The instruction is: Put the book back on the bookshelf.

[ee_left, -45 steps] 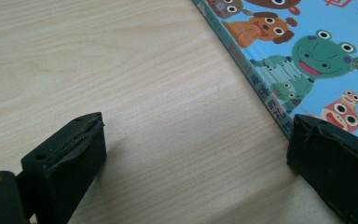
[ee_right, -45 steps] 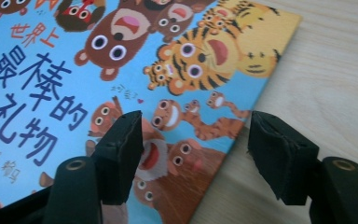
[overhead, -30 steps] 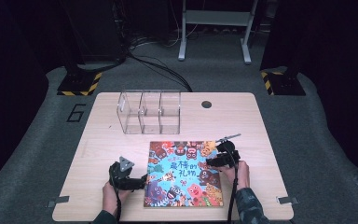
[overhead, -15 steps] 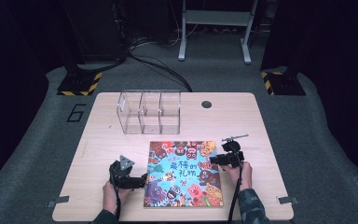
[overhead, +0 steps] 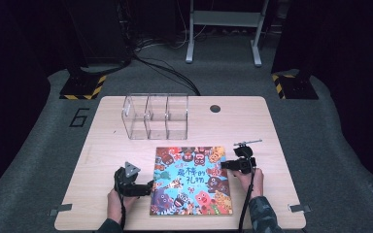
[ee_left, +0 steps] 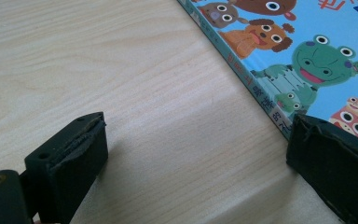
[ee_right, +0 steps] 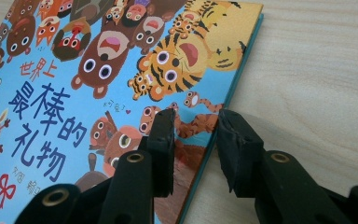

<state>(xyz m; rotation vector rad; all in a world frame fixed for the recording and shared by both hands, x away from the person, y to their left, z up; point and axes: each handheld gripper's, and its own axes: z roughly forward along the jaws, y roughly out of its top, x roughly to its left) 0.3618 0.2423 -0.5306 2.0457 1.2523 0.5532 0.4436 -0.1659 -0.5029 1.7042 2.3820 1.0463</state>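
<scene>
Right gripper view: right gripper (ee_right: 193, 154) jaws have just been closing across the picture book's (ee_right: 98, 88) right edge, probably to lift its cover; left gripper (ee_left: 196, 163) gapes, its right jaw at the spine.

Glossy paper-covered book (overhead: 192, 180); matt light wood-grain table (overhead: 252, 124); clear plastic organizer (overhead: 156, 116).

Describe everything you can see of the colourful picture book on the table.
The flat picture book with the blue cover and cartoon animals lies closed, face up, on the pale wooden table, in front of the clear plastic three-slot organiser. Dark blue Chinese characters cross its middle; a tiger, frog and bears surround them. The right gripper straddles its teal right edge, jaws nearly closed. The left gripper stands open at its spine.
</scene>
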